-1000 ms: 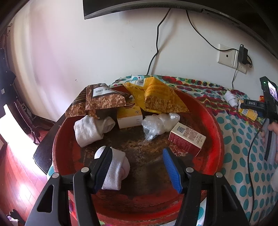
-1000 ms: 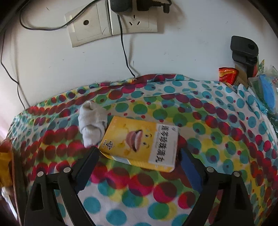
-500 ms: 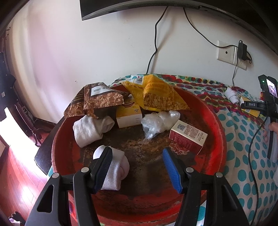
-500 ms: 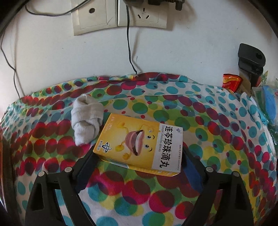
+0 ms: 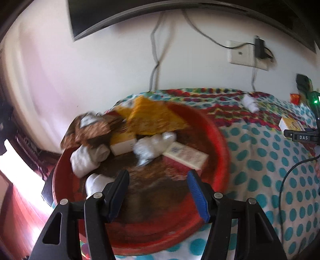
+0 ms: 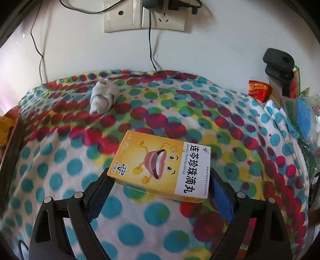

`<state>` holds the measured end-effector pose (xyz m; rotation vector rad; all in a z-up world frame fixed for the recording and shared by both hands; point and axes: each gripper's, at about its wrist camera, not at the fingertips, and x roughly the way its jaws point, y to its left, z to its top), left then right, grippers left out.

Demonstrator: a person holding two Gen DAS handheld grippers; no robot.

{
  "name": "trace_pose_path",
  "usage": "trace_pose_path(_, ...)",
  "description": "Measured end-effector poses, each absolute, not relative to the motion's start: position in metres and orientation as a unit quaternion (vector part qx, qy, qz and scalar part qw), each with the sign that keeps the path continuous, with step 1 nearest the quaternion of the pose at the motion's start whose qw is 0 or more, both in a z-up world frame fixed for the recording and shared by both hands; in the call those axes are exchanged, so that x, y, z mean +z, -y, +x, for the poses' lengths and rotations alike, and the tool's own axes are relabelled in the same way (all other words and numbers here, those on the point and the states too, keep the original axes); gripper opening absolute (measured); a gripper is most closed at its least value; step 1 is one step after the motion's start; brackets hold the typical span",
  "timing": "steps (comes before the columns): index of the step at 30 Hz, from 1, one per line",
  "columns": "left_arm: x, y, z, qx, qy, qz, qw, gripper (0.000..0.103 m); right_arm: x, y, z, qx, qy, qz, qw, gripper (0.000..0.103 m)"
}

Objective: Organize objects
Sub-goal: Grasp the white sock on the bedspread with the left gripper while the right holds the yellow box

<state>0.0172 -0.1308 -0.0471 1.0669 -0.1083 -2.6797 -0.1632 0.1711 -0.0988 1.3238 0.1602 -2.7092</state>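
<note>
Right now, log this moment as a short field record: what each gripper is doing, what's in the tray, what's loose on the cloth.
left gripper: open, empty, over the red tray
right gripper: shut on the yellow box
tray contents: rolled socks, snack bags, small boxes, a plastic wrap bundle
loose on cloth: grey sock

White wall behind w/ double socket plate, charger plugged in, black cables hanging down. Dark monitor edge up top in left view. Polka-dot cloth covers the surface. Black clamp-like bracket at right by the wall. Reddish wood floor lower left.
</note>
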Motion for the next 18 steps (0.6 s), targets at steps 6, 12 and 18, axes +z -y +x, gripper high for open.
trace_pose_path(6, -0.031, 0.092, -0.014, -0.920, 0.014, 0.385, 0.072, 0.062, -0.099, -0.193, -0.146, -0.893, -0.060, 0.434, 0.103, 0.090)
trace_pose_path(12, -0.037, 0.063, -0.052, -0.908, -0.033, 0.416, 0.045, 0.062, -0.099, -0.206, -0.133, -0.883, -0.090, 0.431, 0.161, 0.091)
trace_pose_path(18, -0.045, 0.037, -0.081, -0.901, -0.015, 0.430, 0.050, 0.062, -0.104, -0.211, -0.136, -0.879, -0.084, 0.446, 0.145, 0.094)
